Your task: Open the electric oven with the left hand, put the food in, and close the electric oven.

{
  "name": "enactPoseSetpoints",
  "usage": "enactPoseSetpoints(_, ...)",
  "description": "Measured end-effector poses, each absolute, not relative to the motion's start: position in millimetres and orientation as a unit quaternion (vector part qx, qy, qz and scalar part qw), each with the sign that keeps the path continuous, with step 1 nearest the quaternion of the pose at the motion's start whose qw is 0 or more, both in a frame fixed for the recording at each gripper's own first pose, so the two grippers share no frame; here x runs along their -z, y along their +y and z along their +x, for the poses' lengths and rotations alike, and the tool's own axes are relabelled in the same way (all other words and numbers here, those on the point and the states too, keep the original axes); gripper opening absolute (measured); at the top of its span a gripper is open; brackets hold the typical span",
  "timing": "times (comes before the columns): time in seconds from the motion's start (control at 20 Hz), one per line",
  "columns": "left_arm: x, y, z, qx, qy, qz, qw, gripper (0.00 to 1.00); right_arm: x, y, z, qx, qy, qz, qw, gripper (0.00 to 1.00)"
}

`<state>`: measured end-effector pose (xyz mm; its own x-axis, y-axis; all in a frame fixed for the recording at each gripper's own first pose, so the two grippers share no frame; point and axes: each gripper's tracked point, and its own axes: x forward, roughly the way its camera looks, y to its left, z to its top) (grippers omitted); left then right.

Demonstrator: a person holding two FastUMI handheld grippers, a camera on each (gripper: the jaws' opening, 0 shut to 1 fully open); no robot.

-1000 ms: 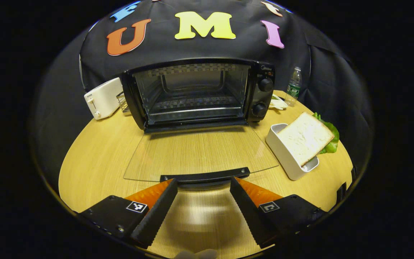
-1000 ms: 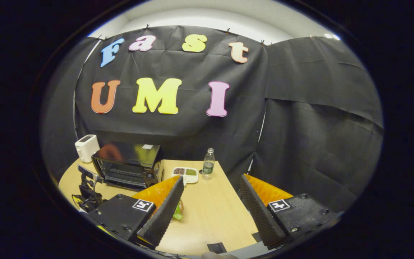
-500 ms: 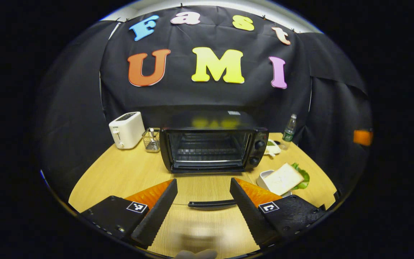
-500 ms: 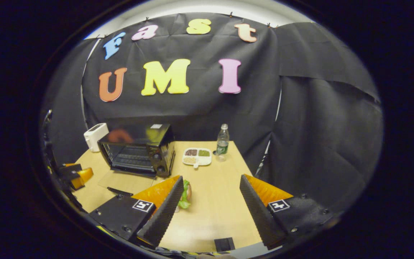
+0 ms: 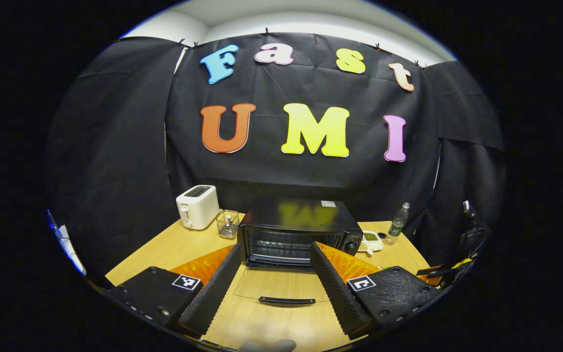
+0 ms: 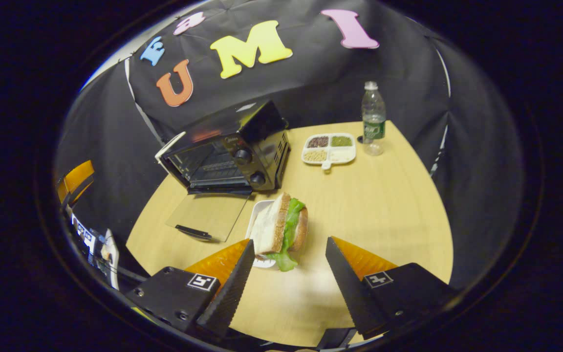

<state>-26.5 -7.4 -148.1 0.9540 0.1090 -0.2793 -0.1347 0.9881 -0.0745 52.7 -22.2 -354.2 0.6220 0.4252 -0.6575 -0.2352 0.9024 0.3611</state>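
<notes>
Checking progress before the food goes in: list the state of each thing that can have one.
Electric oven: door fully open, lying flat.
Sandwich: standing on edge in its white tray, ungrasped.
Left claw: open, empty.
Right claw: open, empty, near the sandwich.
Bottle: upright, capped.

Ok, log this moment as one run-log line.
oven: door open flat | sandwich: upright in white tray, on table | left gripper: open, clear of door handle | right gripper: open, near sandwich
</notes>
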Motion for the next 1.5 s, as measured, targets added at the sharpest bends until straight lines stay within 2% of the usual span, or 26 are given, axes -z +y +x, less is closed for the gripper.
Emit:
enactPoseSetpoints(0.2, 129.7, -13.9, -27.9, -0.106, 0.133, -0.044, 0.984, 0.93, 379.0, -11.1, 74.3, -0.252, 0.443, 0.165, 0.844, 0.79)
enactPoseSetpoints(0.4, 102.2, -33.9, -27.3, -0.114, 0.113, -0.038, 0.986, 0.94, 392.7, 0.6, 94.1, -0.290, 0.485, 0.206, 0.799, 0.76)
enactPoseSetpoints(0.45, 95.9, -39.7, -26.0, -0.108, 0.106, -0.043, 0.988, 0.94, 393.2, 6.4, 96.6, -0.301, 0.495, 0.224, 0.784, 0.88)
enactPoseSetpoints(0.5, 88.5, -43.5, -24.6, -0.104, 0.100, -0.049, 0.988, 0.94, 395.2, 12.5, 96.8, -0.309, 0.506, 0.245, 0.767, 0.72)
enactPoseSetpoints(0.65, 76.0, -46.3, -24.5, -0.100, 0.083, -0.040, 0.991, 0.94, 403.2, 28.1, 94.4, -0.313, 0.540, 0.307, 0.719, 0.63)
enactPoseSetpoints(0.7, 73.2, -44.6, -25.4, -0.100, 0.080, -0.030, 0.991, 0.93, 407.3, 28.0, 96.5, -0.306, 0.544, 0.316, 0.715, 0.54)
enactPoseSetpoints(0.75, 69.8, -42.6, -25.5, -0.100, 0.077, -0.020, 0.992, 0.93, 408.4, 27.4, 100.6, -0.297, 0.543, 0.327, 0.714, 0.62)
enactPoseSetpoints(0.8, 69.1, -42.0, -26.5, -0.101, 0.076, -0.012, 0.992, 0.93, 407.8, 27.1, 98.8, -0.297, 0.543, 0.332, 0.711, 0.39)
enactPoseSetpoints(0.9, 64.8, -40.2, -28.2, -0.097, 0.069, -0.004, 0.993, 0.94, 406.9, 27.2, 97.6, -0.299, 0.543, 0.332, 0.711, 0.34)
enactPoseSetpoints(1.15, 65.8, -29.1, -33.2, -0.090, 0.064, 0.005, 0.994, 0.94, 394.3, 27.4, 100.1, -0.296, 0.527, 0.323, 0.728, 0.31)
enactPoseSetpoints(1.5, 73.2, -20.6, -35.4, -0.035, 0.062, 0.039, 0.997, 0.95, 329.9, 63.9, 95.4, -0.270, 0.450, 0.359, 0.772, 0.31)
